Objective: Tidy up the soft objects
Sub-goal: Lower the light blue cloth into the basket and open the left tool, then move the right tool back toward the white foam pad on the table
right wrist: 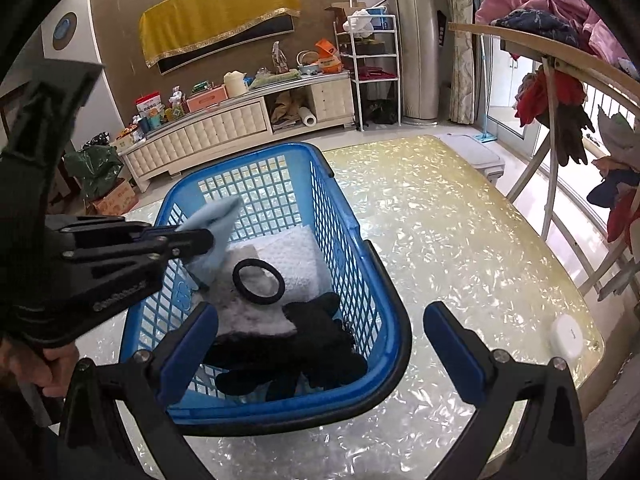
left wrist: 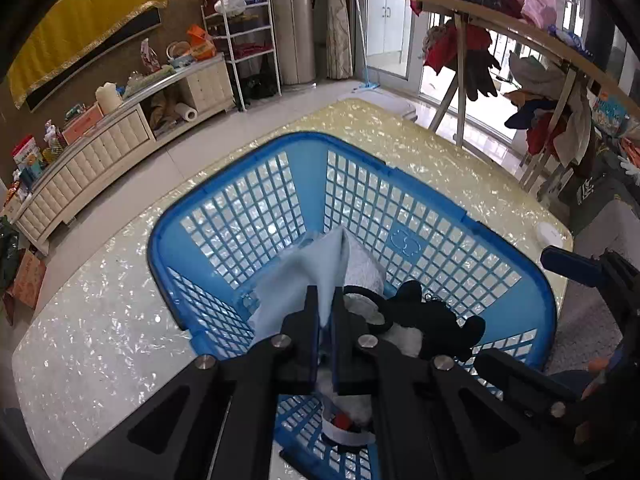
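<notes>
- Black fingers of the left gripper [left wrist: 326, 304] sit closest to its camera, pressed together on a light blue cloth [left wrist: 308, 268].
- That cloth stands on edge between the pads, its long axis running up and away from the gripper, its tip pointing toward the far wall of the blue basket [left wrist: 400, 184]; it hangs over the inside of the basket, near the left wall.
- Beneath it in the basket lie a white towel [right wrist: 296, 256], a black ring [right wrist: 258, 280] resting flat on top of the white fabric, and black gloves [right wrist: 316, 336] heaped at the near end.
- Right gripper [right wrist: 320, 344] hovers at the basket's near rim, jaws spread wide with nothing between them.
- Under the basket is a shimmering table [right wrist: 460, 240]; a small white round object [right wrist: 566, 336] sits near its right edge.
</notes>
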Demonstrator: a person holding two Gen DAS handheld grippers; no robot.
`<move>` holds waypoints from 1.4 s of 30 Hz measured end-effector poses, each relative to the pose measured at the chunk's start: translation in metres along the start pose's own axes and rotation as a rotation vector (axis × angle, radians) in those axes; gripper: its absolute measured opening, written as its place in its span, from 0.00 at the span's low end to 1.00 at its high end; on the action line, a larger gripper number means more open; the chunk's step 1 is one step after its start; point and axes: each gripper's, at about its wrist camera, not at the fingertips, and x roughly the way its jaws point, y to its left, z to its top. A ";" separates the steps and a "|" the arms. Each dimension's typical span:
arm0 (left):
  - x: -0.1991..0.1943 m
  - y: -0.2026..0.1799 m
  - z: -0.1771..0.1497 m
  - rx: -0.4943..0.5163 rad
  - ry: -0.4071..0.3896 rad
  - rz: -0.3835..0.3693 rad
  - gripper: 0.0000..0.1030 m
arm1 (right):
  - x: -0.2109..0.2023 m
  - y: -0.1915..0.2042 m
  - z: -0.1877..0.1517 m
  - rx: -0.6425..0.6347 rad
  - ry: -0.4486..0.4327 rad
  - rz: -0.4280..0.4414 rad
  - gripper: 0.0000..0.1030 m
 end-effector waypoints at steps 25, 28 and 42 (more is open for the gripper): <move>0.013 0.001 0.001 -0.018 0.013 -0.011 0.64 | 0.003 -0.009 0.003 0.030 0.016 -0.002 1.00; 0.004 0.000 0.002 -0.007 -0.008 -0.025 0.64 | 0.001 -0.012 0.003 0.035 0.013 -0.008 1.00; -0.056 -0.004 -0.017 -0.004 -0.100 0.013 0.89 | -0.039 -0.003 0.008 0.014 -0.044 -0.036 1.00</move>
